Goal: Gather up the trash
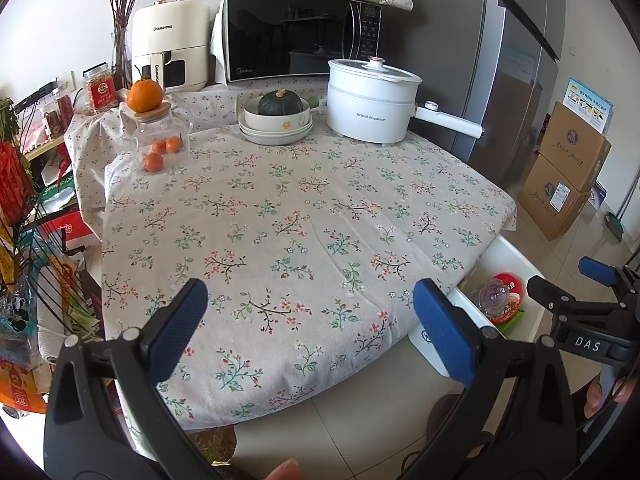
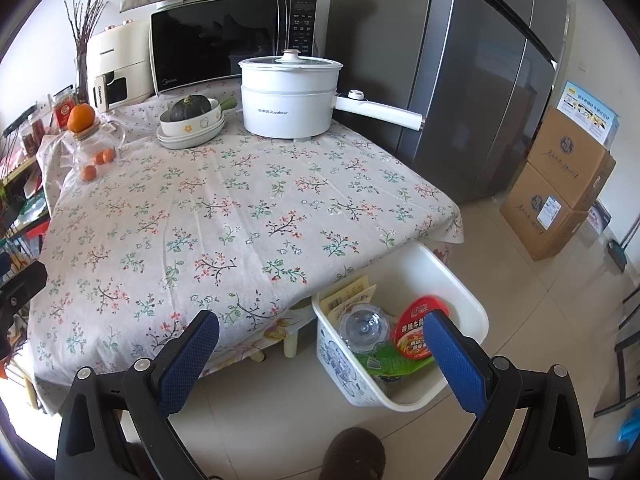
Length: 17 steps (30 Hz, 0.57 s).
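Both my claws, left claw point(image 1: 310, 328) and right claw point(image 2: 322, 354), gape wide, holding nothing. Trash sits in the white bin point(image 2: 452, 280) on the floor beside the tabletop point(image 2: 224, 208): noodle cup point(image 2: 416, 332), clear bottle point(image 2: 364, 326), wrappers. I see no loose trash on the cloth; collection looks essentially complete.

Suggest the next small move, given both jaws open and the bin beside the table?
Probably hold off grasping and pan for leftover trash. Both the left gripper and the right gripper are open and empty; the white bin already holds the noodle cup lid and clear bottle.
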Available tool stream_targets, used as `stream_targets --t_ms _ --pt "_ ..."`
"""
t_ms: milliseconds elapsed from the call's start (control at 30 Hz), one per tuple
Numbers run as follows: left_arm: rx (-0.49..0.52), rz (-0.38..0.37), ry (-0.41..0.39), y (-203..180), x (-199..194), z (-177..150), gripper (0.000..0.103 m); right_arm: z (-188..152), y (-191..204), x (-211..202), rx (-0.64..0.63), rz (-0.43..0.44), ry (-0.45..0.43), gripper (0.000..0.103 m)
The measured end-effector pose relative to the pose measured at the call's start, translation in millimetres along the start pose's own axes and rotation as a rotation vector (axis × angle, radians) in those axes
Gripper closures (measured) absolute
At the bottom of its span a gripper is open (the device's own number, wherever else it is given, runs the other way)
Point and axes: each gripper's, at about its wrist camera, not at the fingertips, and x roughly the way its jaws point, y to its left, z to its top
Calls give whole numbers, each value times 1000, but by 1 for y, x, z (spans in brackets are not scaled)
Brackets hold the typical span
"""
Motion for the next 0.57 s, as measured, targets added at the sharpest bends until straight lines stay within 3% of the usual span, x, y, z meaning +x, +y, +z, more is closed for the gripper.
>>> stream_targets --t_ms 567 --pt "20 24 -1 -6 -3 -1 1 1 -6 -2 9 -3 -7 0"
